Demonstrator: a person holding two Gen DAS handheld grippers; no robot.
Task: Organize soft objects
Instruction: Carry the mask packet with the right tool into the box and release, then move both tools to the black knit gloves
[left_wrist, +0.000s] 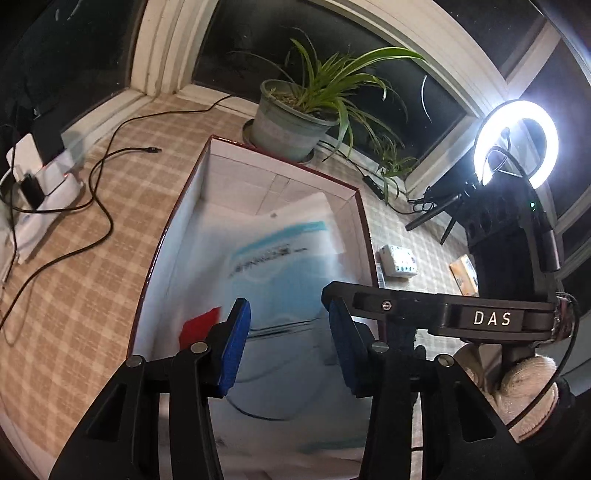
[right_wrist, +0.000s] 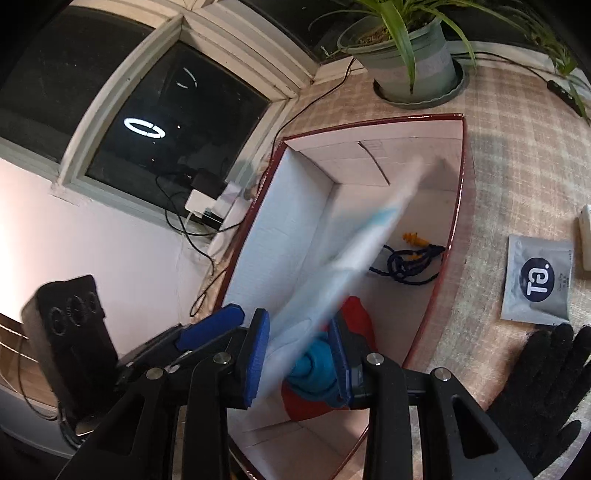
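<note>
Over the box (right_wrist: 456, 206), the right claw (right_wrist: 301, 360) grips the white-blue packet (right_wrist: 354, 251) to drop it in, while the left claw (left_wrist: 290, 341) hangs open beside it

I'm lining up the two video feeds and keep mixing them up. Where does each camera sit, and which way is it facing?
Left wrist: sits on the left gripper, looks down into the box at the white-and-blue pack; a gloved hand shows.
Right wrist: sits on the right gripper, looks down into the box; the pack runs between its fingers.
Shared: box, pack, potted plant.
</note>
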